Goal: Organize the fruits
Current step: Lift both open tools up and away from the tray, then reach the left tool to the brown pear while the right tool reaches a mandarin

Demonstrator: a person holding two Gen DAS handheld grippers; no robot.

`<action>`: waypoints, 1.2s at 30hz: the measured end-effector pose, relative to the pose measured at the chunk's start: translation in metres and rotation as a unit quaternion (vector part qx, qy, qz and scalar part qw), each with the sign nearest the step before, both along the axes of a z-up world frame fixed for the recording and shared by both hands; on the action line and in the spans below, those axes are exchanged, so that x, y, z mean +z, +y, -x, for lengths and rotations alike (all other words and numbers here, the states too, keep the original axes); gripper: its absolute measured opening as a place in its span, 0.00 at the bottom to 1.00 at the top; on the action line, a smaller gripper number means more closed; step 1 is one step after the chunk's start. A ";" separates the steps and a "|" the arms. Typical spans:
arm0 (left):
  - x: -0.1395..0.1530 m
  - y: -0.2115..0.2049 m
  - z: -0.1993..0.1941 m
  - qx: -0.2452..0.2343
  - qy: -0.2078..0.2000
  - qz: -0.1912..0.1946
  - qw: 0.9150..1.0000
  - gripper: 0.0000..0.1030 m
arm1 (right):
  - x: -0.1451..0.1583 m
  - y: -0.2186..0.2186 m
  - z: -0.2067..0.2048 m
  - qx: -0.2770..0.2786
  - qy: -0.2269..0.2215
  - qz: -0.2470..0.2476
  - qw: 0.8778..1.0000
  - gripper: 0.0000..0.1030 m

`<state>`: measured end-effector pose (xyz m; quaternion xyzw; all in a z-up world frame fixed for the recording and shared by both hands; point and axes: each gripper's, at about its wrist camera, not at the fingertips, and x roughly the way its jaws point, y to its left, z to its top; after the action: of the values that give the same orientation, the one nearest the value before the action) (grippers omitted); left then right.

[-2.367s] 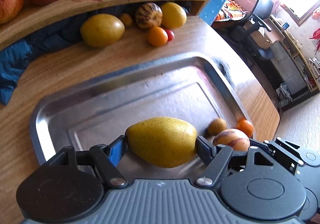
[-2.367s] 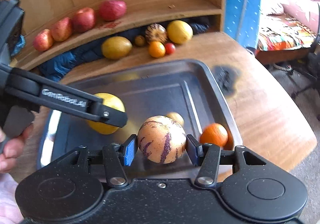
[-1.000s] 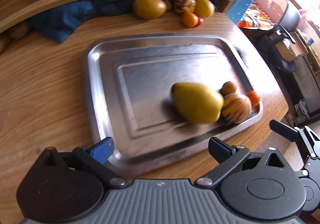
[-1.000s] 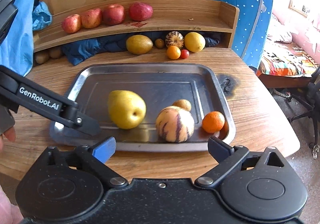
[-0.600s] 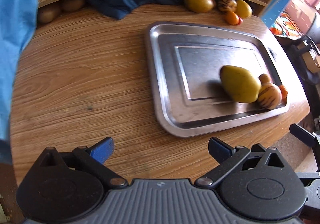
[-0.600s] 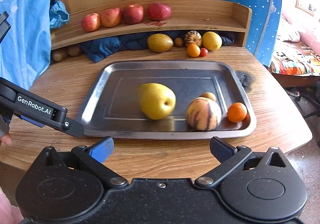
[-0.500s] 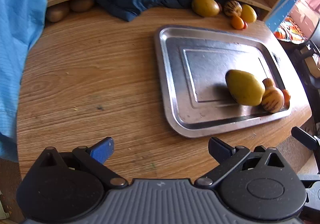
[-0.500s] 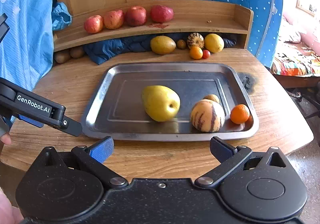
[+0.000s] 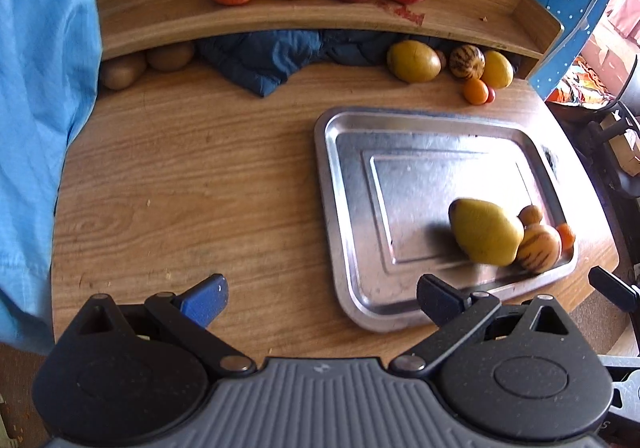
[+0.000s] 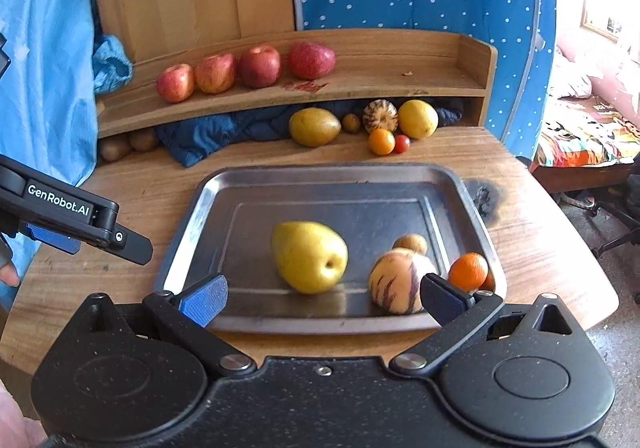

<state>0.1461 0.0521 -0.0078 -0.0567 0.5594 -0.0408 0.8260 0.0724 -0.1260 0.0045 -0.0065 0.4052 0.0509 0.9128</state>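
A steel tray (image 10: 200, 207) (image 9: 340, 175) on the wooden table holds a yellow pear (image 10: 310, 256) (image 9: 486, 236), a striped melon (image 10: 394, 280) (image 9: 538, 246), a small brown fruit (image 10: 410, 242) (image 9: 530, 213) and an orange (image 10: 468, 270) (image 9: 566, 234). My right gripper (image 10: 322, 298) is open and empty over the tray's near edge. My left gripper (image 9: 322, 298) is open and empty, pulled back to the left of the tray; it shows in the right wrist view (image 10: 132, 244) at the left.
Several red apples (image 10: 244, 69) line the wooden shelf (image 10: 420, 83). Under it lie a yellow fruit (image 10: 314, 125), a striped melon (image 10: 380, 115), a lemon (image 10: 418, 117), an orange (image 10: 381, 141), a cherry tomato (image 10: 402, 143) and dark blue cloth (image 10: 224, 131). Blue fabric (image 9: 36, 107) hangs at the left.
Both grippers let go of their fruits, the pear and the striped melon, which now lie in the tray. Both opened and drew back; the left one swung out to the left.
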 end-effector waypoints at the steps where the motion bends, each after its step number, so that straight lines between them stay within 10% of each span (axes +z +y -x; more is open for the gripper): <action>1: 0.000 -0.002 -0.003 -0.002 -0.001 0.000 1.000 0.99 | 0.000 -0.002 -0.003 -0.003 -0.001 0.000 1.000 0.99; 36: -0.036 -0.076 -0.196 -0.091 -0.013 0.040 0.995 0.99 | -0.034 -0.033 -0.163 -0.018 0.027 0.061 0.998 0.99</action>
<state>0.3422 -0.0237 -0.0433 -0.0382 0.5493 -0.1393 0.8231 0.2353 -0.1586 -0.0296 -0.0536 0.4324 0.0093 0.9001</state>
